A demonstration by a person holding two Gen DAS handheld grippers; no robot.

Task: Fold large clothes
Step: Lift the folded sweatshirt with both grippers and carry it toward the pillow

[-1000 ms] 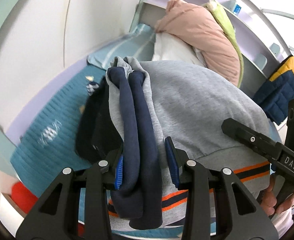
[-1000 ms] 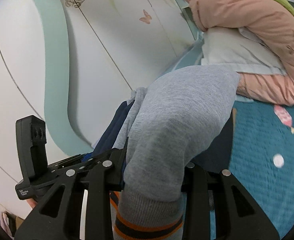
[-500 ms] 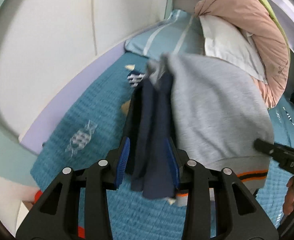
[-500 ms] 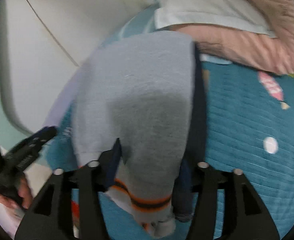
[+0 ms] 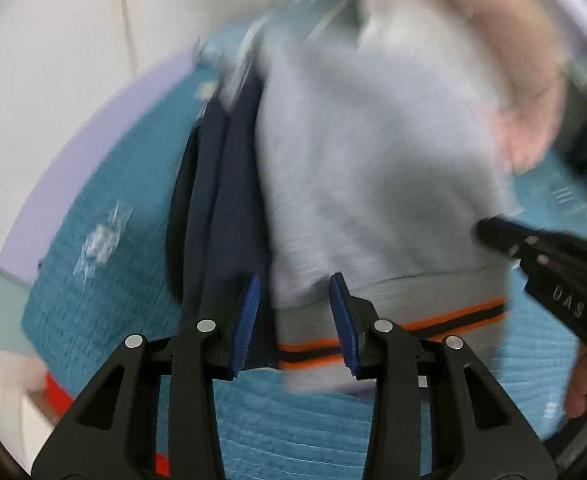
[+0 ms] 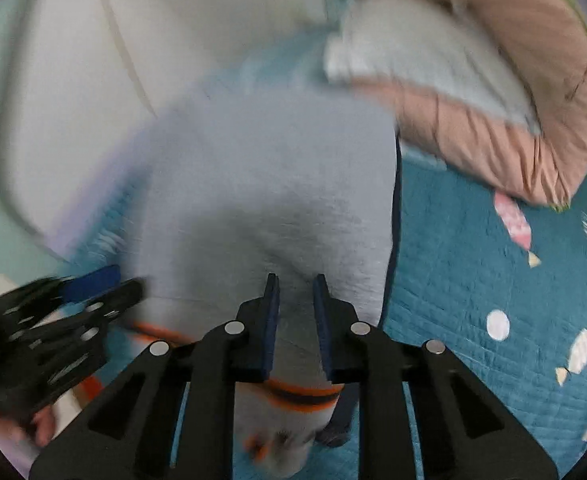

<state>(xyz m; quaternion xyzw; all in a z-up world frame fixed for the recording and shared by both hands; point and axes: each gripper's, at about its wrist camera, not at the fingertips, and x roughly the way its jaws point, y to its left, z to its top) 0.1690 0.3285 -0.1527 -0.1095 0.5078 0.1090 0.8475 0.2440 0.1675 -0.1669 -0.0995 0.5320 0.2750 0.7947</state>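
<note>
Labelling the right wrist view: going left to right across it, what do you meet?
Other claw → grey sweatshirt → teal bedspread, with the pink quilt above it.

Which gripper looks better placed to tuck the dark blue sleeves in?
Left, probably: the left gripper grips the sweatshirt beside the navy sleeves. The right gripper, whose jaws have just been closing on grey hem, is on the opposite side.

Bright even light, motion blur, fisheye-warped edges
</note>
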